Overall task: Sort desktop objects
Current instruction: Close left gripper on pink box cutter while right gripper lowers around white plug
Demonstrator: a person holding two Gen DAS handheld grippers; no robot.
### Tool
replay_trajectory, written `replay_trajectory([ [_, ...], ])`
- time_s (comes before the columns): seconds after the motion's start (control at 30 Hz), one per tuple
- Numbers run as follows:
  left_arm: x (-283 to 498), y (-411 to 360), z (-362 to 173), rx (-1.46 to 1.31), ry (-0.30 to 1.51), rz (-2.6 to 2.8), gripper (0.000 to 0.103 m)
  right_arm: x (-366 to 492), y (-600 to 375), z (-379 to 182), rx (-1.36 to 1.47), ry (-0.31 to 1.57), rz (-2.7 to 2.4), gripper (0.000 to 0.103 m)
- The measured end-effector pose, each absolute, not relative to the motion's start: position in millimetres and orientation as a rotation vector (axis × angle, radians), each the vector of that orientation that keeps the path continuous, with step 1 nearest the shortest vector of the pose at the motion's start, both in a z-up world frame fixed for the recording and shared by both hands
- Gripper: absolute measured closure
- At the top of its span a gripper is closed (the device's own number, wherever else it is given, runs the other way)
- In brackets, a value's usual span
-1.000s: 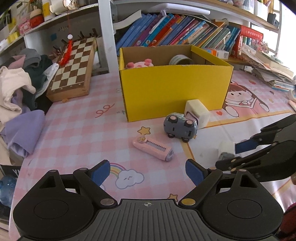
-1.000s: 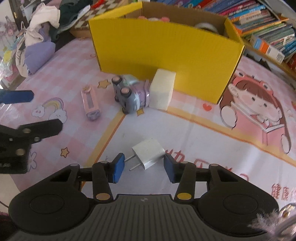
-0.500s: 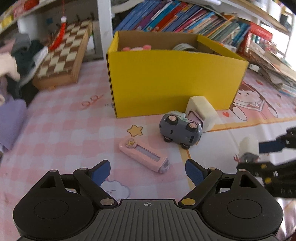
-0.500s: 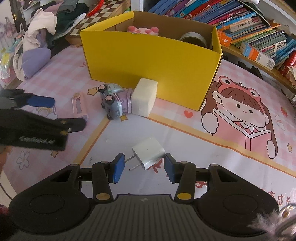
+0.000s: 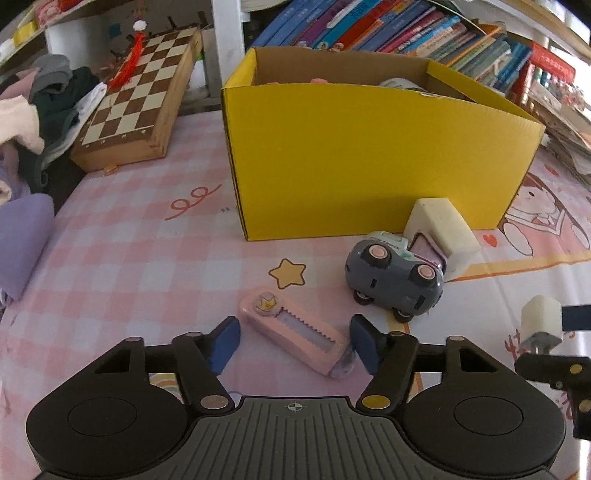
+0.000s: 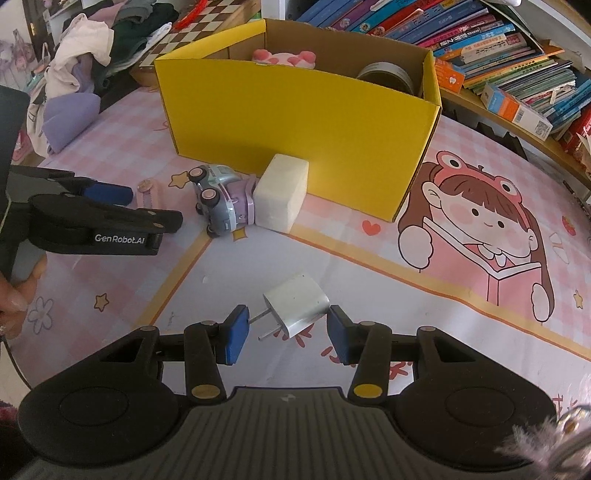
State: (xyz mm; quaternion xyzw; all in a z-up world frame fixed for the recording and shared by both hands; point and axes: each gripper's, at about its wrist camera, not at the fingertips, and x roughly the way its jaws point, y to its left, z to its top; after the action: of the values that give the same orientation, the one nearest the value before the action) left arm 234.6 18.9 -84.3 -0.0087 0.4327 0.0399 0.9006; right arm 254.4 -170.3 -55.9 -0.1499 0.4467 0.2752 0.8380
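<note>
The open yellow box (image 5: 369, 158) stands at the back of the pink mat. In front of it a grey toy car (image 5: 393, 280) lies on its side against a cream block (image 5: 443, 232). A pink utility knife (image 5: 295, 332) lies flat between the fingers of my left gripper (image 5: 294, 343), which is open around it. My right gripper (image 6: 287, 332) is shut on a white plug charger (image 6: 295, 304): the prongs meet the left pad and the body meets the right pad. The left wrist view shows the charger (image 5: 541, 317) held off the mat at the right edge.
A wooden chessboard (image 5: 136, 110) and a pile of clothes (image 5: 37, 110) lie at the left. Rows of books (image 5: 406, 33) stand behind the box. Inside the box are a pink plush (image 6: 284, 57) and a tape roll (image 6: 388, 75). A hand (image 6: 18, 291) holds the left gripper.
My left gripper has come down and forward until the pink knife sits between its fingers. My right gripper has risen and drawn back, with the charger still in it.
</note>
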Motion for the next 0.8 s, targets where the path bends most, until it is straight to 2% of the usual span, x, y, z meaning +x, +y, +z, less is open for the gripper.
replay_trajectory([
  [0.17, 232, 15, -81, 0.013, 0.901, 0.027, 0.068, 254, -168, -56, -0.32, 0.94, 0.593, 0.059],
  [0.3, 226, 19, -79, -0.012, 0.899, 0.007, 0.081, 252, -167, -54, -0.317, 0.933, 0.591, 0.059],
  [0.47, 214, 33, -76, -0.094, 0.903, -0.005, 0.081, 248, -167, -52, -0.308, 0.926, 0.585, 0.059],
  [0.8, 189, 32, -57, -0.051, 0.847, -0.024, 0.08, 237, -160, -46, -0.315, 0.902, 0.601, 0.059],
])
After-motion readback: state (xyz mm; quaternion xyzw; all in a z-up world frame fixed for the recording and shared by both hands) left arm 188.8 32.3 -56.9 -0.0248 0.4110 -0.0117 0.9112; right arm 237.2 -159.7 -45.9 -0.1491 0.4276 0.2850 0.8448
